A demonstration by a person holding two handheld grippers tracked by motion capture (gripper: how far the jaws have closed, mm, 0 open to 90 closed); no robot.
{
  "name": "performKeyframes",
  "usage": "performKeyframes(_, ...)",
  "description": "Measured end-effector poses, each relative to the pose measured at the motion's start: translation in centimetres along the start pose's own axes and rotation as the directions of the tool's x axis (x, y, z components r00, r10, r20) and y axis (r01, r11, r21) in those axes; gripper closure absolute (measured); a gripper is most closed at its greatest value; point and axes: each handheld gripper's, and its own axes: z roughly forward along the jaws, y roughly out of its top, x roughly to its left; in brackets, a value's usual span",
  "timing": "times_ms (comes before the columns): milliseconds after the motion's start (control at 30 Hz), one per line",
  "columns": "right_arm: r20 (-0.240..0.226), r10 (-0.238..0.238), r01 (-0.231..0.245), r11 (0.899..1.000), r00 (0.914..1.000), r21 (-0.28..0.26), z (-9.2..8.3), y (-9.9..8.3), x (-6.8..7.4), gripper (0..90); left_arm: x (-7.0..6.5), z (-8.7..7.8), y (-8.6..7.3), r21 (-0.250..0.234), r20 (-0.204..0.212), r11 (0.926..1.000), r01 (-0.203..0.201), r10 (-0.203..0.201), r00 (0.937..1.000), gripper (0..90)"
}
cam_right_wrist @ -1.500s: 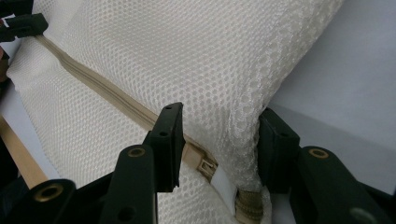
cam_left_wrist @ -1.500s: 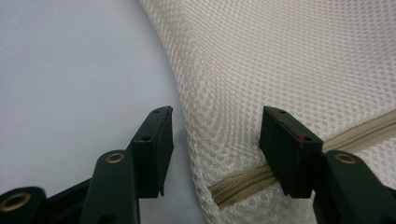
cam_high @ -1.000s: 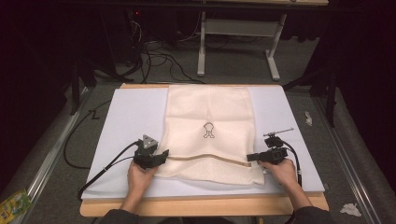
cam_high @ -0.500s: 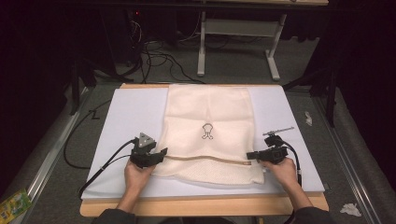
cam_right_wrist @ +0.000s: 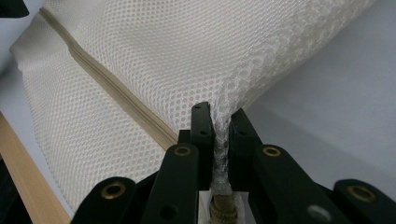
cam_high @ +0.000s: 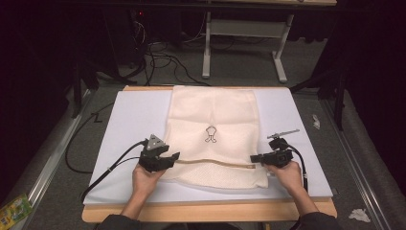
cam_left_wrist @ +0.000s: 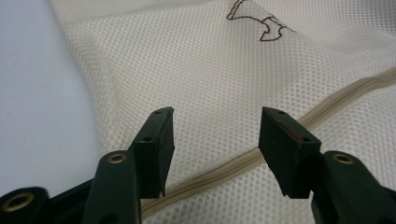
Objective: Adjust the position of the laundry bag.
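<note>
The left tool [cam_high: 173, 156] hangs released over the near left part of the mesh bag [cam_high: 213, 115], its pads [cam_left_wrist: 156, 140] apart with nothing between them, and it now sits a little higher and further left than a second ago, off the cloth. I take that to mean it has let go of the bag's left edge and is lifting clear, perhaps to take a fresh hold near the zip [cam_high: 215, 163].

The right tool [cam_high: 253, 158] is clenched on a pinch of mesh at the bag's right edge, close to the zip's end, and has not shifted, so the bag stays pinned there.

The bag lies flat in the middle of the white pad [cam_high: 134, 120] on the bench [cam_high: 206, 210], running from six o'clock toward twelve.

Count: one bag, one zip, one small stitched mark [cam_high: 209, 133], two tools.
</note>
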Motion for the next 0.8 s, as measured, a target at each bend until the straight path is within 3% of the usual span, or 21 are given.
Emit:
performKeyframes(100, -0.004, -0.004, 0.004, 1.0, 1.0, -0.004, 0.0, 0.1, 0.2, 84.9, -0.7, 0.1, 0.6, 0.01, 0.025, 0.9996, -0.025, 0.025, 0.9994, 46.1)
performKeyframes(167, -0.006, -0.007, 0.007, 1.0, 1.0, -0.006, 0.0, 0.1, 0.2, 84.9, -1.2, 0.4, 1.0, 0.023, 0.018, 0.9988, -0.044, 0.043, 0.9989, 46.5)
performKeyframes(233, -0.008, -0.012, 0.012, 1.0, 0.9999, -0.011, 0.0, 0.2, 0.3, 84.9, -1.7, 0.8, 1.4, 0.027, 0.049, 0.999, -0.036, 0.035, 0.9982, 46.4)
performKeyframes(333, -0.014, -0.014, 0.014, 1.0, 0.9998, -0.016, -0.1, 0.2, 0.3, 84.9, -2.3, 1.1, 1.9, 0.029, 0.058, 0.9984, -0.049, 0.048, 0.9972, 46.3)
performKeyframes(600, -0.031, -0.013, 0.012, 0.999, 0.9994, -0.043, -0.5, 0.2, 0.4, 84.9, -4.1, 1.5, 2.8, 0.009, 0.139, 0.9983, -0.057, 0.055, 0.9888, 46.6)
performKeyframes(800, -0.043, -0.016, 0.013, 0.998, 0.999, -0.06, -0.6, 0.3, 0.6, 84.9, -4.9, 1.9, 3.3, 0.011, 0.162, 0.9976, -0.069, 0.066, 0.9845, 47.1)
